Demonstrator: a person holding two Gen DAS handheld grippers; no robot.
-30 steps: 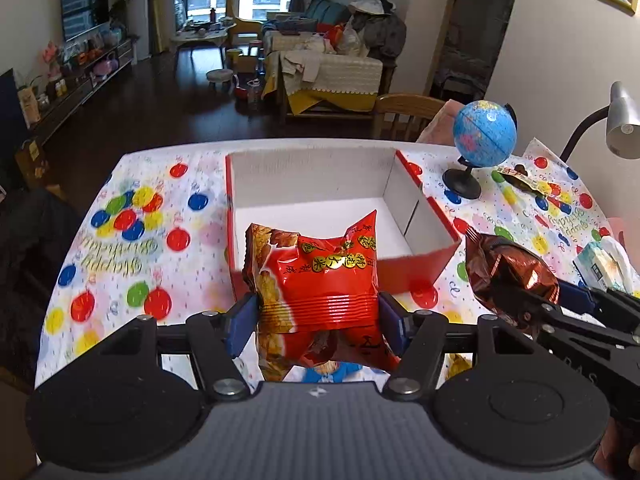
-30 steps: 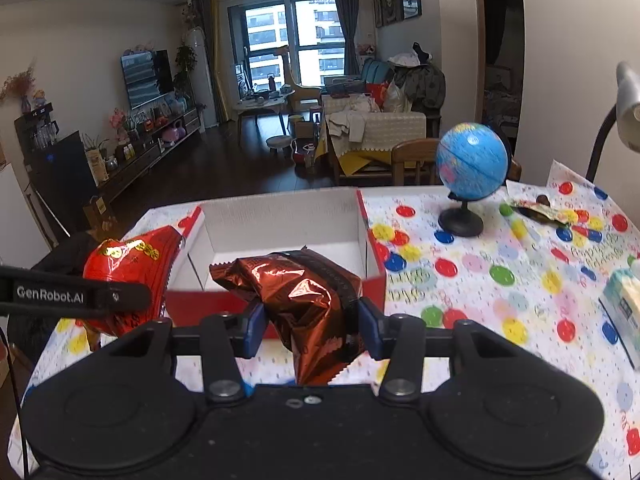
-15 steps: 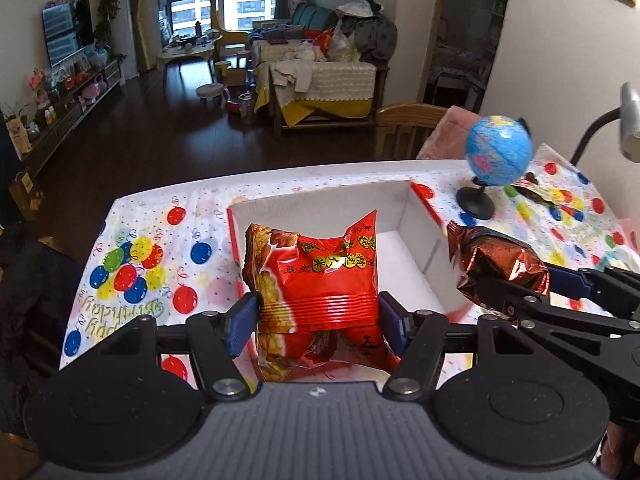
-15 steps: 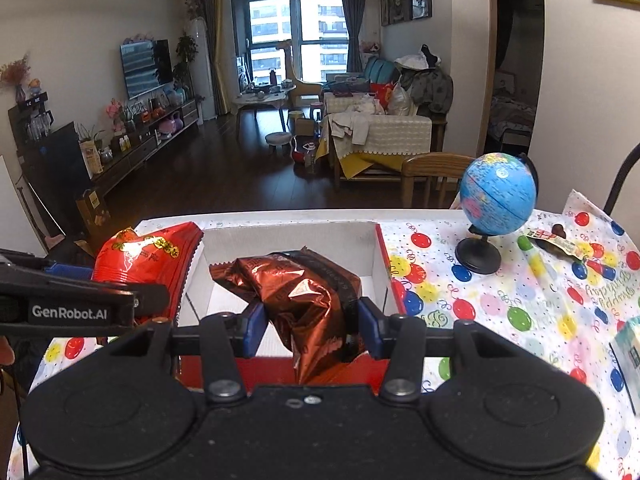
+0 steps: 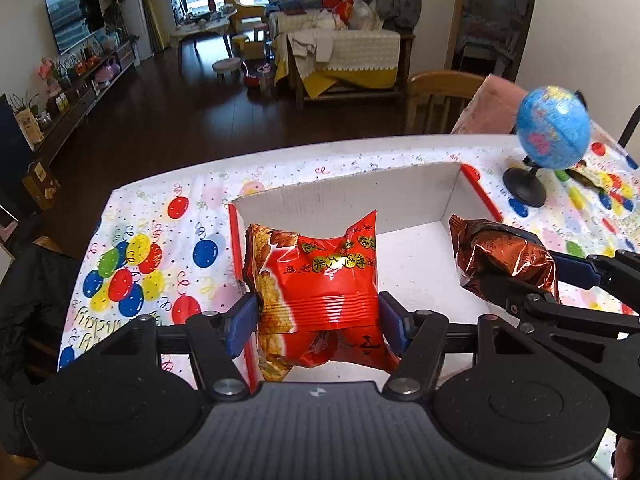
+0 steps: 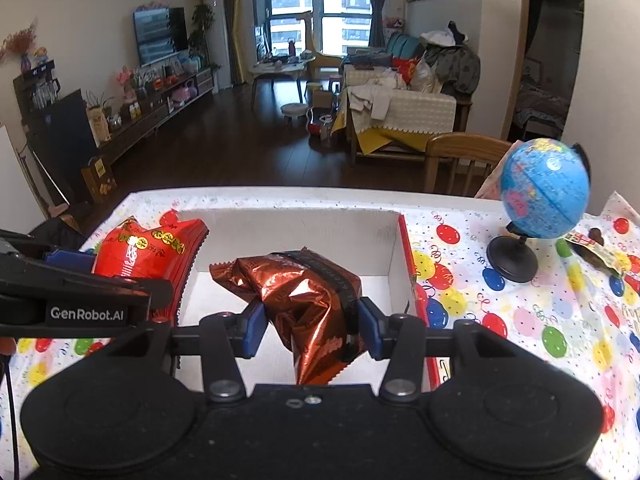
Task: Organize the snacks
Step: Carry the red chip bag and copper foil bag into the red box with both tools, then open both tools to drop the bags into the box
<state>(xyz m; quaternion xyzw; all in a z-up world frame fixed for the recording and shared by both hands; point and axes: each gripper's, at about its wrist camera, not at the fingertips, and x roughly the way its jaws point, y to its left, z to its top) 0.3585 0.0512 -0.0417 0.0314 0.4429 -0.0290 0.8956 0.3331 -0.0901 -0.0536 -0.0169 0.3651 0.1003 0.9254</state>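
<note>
The left gripper (image 5: 318, 322) clamps a red snack bag (image 5: 320, 280) between its fingers. The right gripper (image 6: 312, 326) pinches a brown foil packet (image 6: 308, 300), and the white box (image 6: 296, 228) lies beyond both, apparently just below.

Two snack packets are hovering over the box (image 5: 408, 184): one red packet (image 5: 320, 280); one brown foil packet (image 6: 304, 292); one globe (image 6: 544, 188) is standing beside the box.

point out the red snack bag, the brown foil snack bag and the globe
red snack bag (image 5: 320, 280): left wrist view, middle of its front.
brown foil snack bag (image 6: 308, 292): right wrist view, crinkled middle.
globe (image 6: 544, 188): right wrist view, middle of the blue sphere.
</note>
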